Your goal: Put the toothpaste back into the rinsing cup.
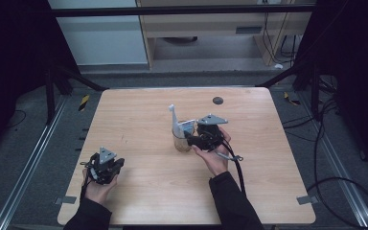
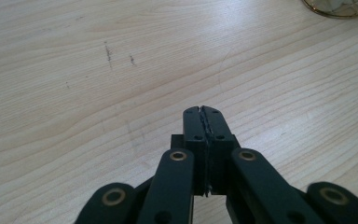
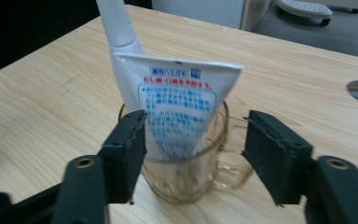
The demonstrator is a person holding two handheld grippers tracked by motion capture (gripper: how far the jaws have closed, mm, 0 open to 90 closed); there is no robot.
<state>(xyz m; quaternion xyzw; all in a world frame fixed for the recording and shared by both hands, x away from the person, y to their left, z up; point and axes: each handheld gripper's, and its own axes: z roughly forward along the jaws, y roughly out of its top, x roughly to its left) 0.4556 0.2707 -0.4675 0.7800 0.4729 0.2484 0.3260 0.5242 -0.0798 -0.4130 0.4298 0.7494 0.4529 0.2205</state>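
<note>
Landmark: a clear, amber-tinted glass mug (image 3: 186, 172) with a handle stands near the middle of the pale wooden table (image 1: 139, 191).
Contents: a white squeeze tube (image 3: 177, 109) with blue and red print stands in the mug, crimped end up; a white handled thing (image 1: 174, 117), perhaps a toothbrush, leans beside it, so the mug serves as a holder.
Right gripper (image 3: 193, 144): at the mug, jaws spread wide to either side of it, gripping nothing, likely lined up to take the tube or mug.
Left gripper (image 2: 204, 122): well short of the mug, low over bare table, jaws pressed together and empty, apparently idle.
</note>
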